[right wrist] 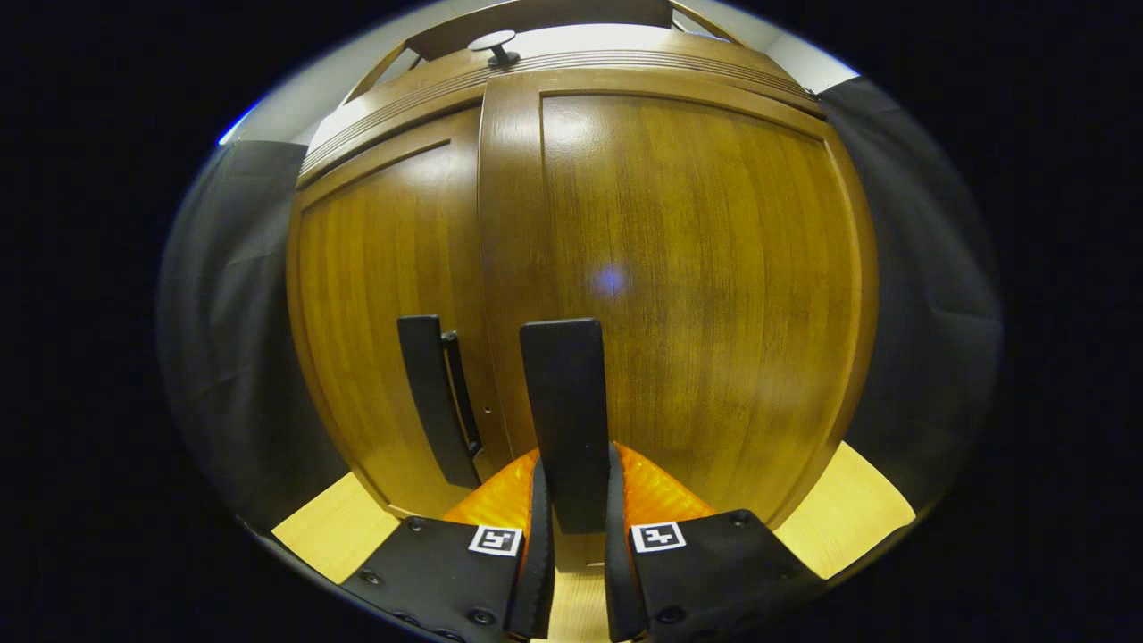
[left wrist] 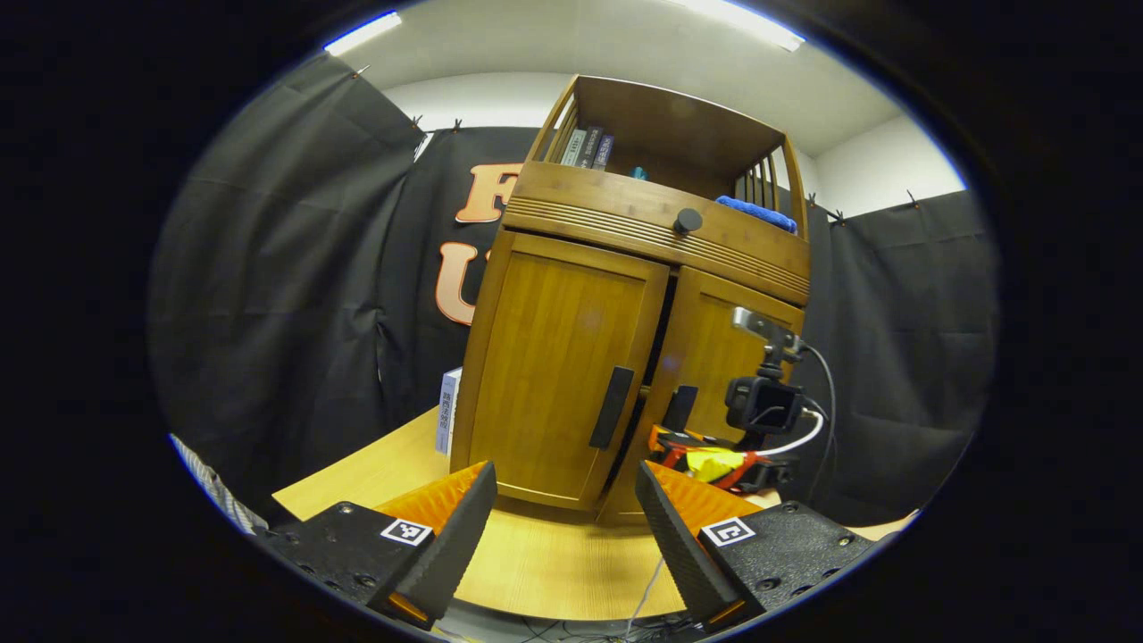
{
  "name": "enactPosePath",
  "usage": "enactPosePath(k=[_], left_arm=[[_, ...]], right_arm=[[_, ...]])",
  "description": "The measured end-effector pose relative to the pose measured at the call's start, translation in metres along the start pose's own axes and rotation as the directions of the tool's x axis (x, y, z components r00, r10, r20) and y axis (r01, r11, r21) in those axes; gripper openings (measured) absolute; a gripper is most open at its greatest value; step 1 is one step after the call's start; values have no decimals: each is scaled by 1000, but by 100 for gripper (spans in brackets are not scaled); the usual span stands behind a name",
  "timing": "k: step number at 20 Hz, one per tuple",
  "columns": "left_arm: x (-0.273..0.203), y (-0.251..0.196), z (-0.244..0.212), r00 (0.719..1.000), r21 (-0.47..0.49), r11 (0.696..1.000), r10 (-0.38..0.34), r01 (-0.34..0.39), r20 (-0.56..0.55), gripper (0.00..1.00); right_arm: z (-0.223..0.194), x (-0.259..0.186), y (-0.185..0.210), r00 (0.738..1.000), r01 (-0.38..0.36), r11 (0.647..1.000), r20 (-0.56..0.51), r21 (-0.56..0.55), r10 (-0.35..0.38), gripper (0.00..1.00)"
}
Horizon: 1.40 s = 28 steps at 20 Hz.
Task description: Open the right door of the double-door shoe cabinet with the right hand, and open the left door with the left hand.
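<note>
Right hand-held gripper (right wrist: 571, 500) pinches right door's handle (right wrist: 564, 420); right door (right wrist: 696, 295) looks barely ajar. Left hand-held gripper (left wrist: 563, 527) hangs spread, short of left door (left wrist: 558, 357) on worktop (left wrist: 554, 563). Both openings remain.

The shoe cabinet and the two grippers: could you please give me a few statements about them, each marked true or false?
1. The right gripper is shut on the right door handle. True.
2. The left gripper grips the left door handle. False: it is open, short of the cabinet, holding nothing.
3. The left door stands wide open. False: it lies nearly flush, with a narrow gap at the centre.
4. Books stand on the top shelf. True.
5. A blue cloth hangs from the left handle. False: it lies on the top shelf.
</note>
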<state>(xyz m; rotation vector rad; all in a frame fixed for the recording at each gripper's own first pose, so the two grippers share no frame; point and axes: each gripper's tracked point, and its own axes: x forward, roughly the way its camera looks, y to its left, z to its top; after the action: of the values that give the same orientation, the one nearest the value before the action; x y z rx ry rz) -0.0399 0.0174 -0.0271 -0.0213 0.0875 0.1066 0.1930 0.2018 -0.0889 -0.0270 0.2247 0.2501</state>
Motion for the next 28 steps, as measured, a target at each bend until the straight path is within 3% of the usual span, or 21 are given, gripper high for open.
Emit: enactPosePath(k=[1, 2, 8, 10, 16, 17, 18, 21, 22, 23, 28], left_arm=[[0, 2, 0, 1000, 3, 1000, 8, -8, -1, 94], [1, 4, 0, 1000, 8, 1000, 16, -16, 0, 91], [2, 6, 7, 999, 11, 999, 37, -37, 15, 91], [2, 8, 10, 999, 18, 999, 45, -45, 22, 91], [1, 11, 13, 998, 33, 998, 60, -61, 30, 94], [1, 11, 14, 998, 33, 998, 60, -61, 31, 94], [2, 10, 14, 998, 33, 998, 59, -60, 32, 94], [2, 5, 12, 998, 34, 998, 47, -48, 28, 94], [3, 2, 11, 999, 32, 999, 39, -40, 27, 95], [4, -2, 9, 999, 30, 999, 31, -31, 24, 95], [7, -20, 2, 1000, 30, 1000, -9, 9, 6, 94]], right_arm=[[-1, -1, 0, 1000, -1, 1000, 6, -5, 1, 31], [-1, -5, 1, 1000, 0, 1000, 10, -7, 0, 31], [6, -12, -5, 1000, -2, 999, 18, 46, 1, 31], [7, -15, -5, 1000, 0, 999, 19, 36, 0, 23], [7, -31, -9, 1000, -16, 999, 25, 41, 15, 23], [6, -36, -12, 1000, -16, 999, 27, 42, 15, 19], [6, -42, -16, 1000, -14, 999, 27, 42, 13, 23], [3, -63, -28, 1000, -10, 999, 27, 47, 8, 22], [3, -70, -32, 1000, -8, 999, 26, 51, 7, 18], [3, -74, -35, 1000, -4, 999, 25, 51, 3, 22], [3, -98, -57, 999, 28, 999, 36, 40, -30, 22]])
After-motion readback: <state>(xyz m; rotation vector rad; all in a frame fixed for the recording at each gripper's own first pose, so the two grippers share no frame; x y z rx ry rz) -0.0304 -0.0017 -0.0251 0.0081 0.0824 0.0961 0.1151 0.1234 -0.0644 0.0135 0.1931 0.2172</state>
